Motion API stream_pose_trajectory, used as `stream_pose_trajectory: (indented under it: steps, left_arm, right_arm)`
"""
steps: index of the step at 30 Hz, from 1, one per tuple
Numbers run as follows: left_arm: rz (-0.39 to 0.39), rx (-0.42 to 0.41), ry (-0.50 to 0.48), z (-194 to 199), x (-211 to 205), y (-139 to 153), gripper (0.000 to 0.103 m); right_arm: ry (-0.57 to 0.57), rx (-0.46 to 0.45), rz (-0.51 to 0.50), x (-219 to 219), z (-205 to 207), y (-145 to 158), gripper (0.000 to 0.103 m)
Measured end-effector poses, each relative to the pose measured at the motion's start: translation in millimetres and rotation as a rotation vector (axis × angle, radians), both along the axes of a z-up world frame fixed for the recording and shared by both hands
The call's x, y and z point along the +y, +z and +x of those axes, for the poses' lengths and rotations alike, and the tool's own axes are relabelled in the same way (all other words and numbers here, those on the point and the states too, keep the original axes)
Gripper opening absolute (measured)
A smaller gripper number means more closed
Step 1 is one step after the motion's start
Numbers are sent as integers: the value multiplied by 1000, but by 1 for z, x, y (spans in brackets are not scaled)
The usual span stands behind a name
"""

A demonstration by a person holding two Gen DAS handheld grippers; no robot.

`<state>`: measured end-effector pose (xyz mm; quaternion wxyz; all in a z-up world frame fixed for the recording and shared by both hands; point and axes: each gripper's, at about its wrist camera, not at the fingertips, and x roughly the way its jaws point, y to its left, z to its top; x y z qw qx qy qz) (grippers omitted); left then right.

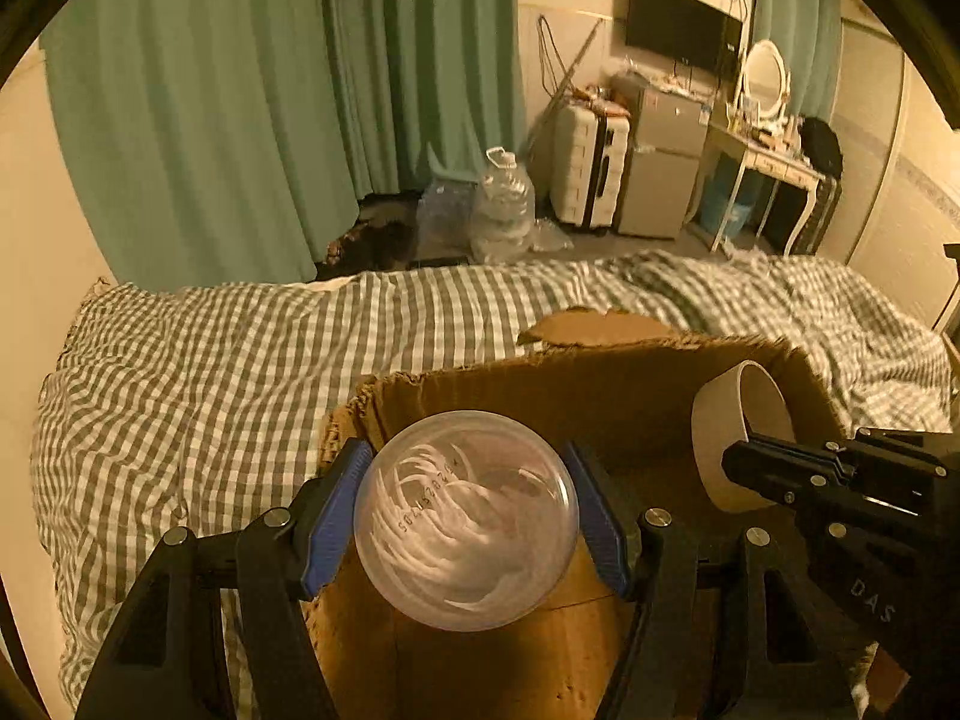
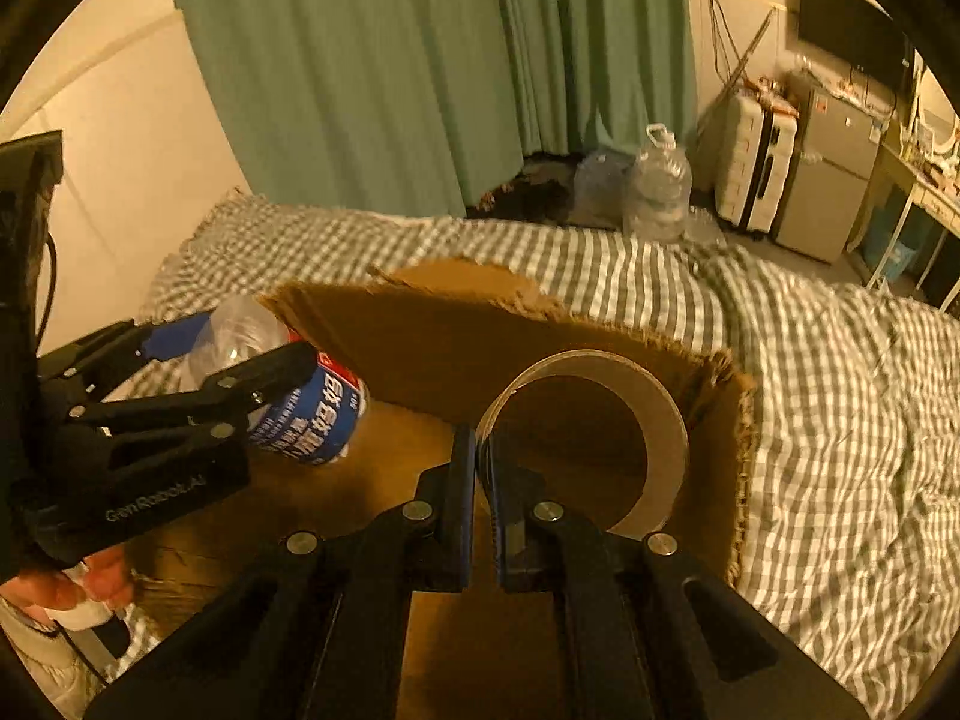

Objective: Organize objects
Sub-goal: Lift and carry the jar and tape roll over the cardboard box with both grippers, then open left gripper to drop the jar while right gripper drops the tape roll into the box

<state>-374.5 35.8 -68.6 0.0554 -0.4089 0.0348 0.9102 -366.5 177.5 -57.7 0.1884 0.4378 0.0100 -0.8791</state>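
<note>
Each camera sits just behind its own gripper and looks forward and a bit down, very close over the cardboard box [image 1: 600,384] on the checked bed cover [image 1: 210,360]. Both views share the box, the bed, the green curtains [image 2: 360,72] and the big water bottle [image 2: 657,186]

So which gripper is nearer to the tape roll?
Right. The right gripper is shut on the rim of the tape roll; the left gripper holds a plastic container beside it, apart.
</note>
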Motion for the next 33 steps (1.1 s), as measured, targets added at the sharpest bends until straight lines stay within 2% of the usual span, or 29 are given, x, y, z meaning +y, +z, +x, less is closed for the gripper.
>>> stream_pose_trajectory:
  steps: [6,10,12,17,18,21,22,23,25,29,33]
  left_arm:
    - [-43,-17,-11,-3,5,-14,68]
    - [-16,16,-2,3,5,-4,69]
    - [-24,27,5,4,7,1,82]
    - [-21,82,16,20,6,29,86]
    - [-16,90,21,24,5,36,90]
    - [-3,121,32,39,5,60,92]
    - [0,131,30,44,5,67,92]
    - [2,143,30,49,5,76,93]
    - [4,181,33,65,5,95,97]
    - [12,248,32,96,3,127,100]
    - [11,297,37,129,0,155,102]
  right_arm:
    - [4,-32,7,6,-5,-13,5]
    - [-5,-40,5,6,-2,-12,7]
    - [-14,-33,27,6,4,-7,12]
    - [-30,17,65,9,23,14,32]
    - [-40,30,71,12,29,20,33]
    - [-56,54,64,17,43,37,39]
    - [-62,68,64,19,50,46,47]
    - [-69,83,65,20,58,54,61]
    - [-84,124,70,22,72,71,75]
    - [-102,196,64,26,108,105,88]
    - [-133,268,86,28,144,135,93]
